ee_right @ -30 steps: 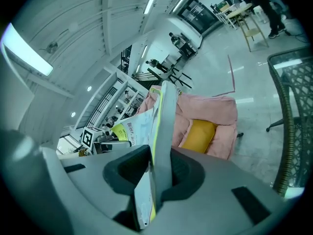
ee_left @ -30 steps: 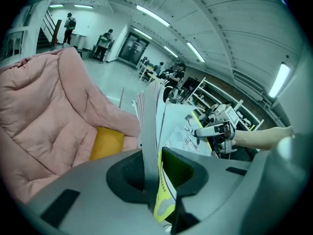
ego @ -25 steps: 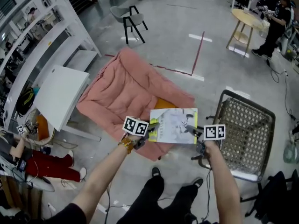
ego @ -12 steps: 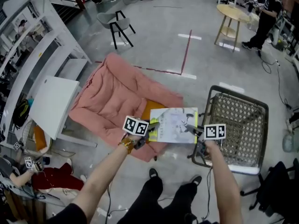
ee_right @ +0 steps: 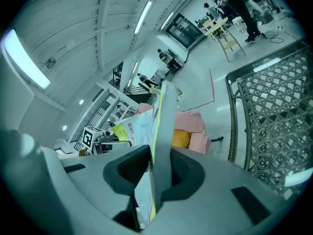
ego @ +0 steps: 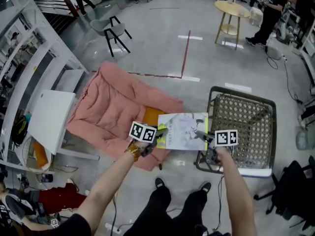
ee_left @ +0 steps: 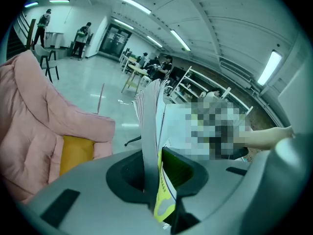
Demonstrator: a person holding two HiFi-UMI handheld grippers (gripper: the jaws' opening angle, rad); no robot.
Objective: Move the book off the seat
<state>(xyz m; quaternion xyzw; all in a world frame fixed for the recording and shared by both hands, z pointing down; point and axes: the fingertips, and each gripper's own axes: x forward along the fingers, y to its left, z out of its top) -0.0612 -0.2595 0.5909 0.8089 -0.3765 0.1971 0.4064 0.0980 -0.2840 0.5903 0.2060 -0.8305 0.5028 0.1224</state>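
The book [ego: 183, 131] has a glossy paper cover and matt page edges. Left of the book, the pink cushion [ego: 115, 104] is soft, matt, quilted cloth. Right of the book, the chair [ego: 246, 127] is open woven mesh on a dark metal frame. Beyond the book, the floor [ego: 162, 43] is smooth and shiny.
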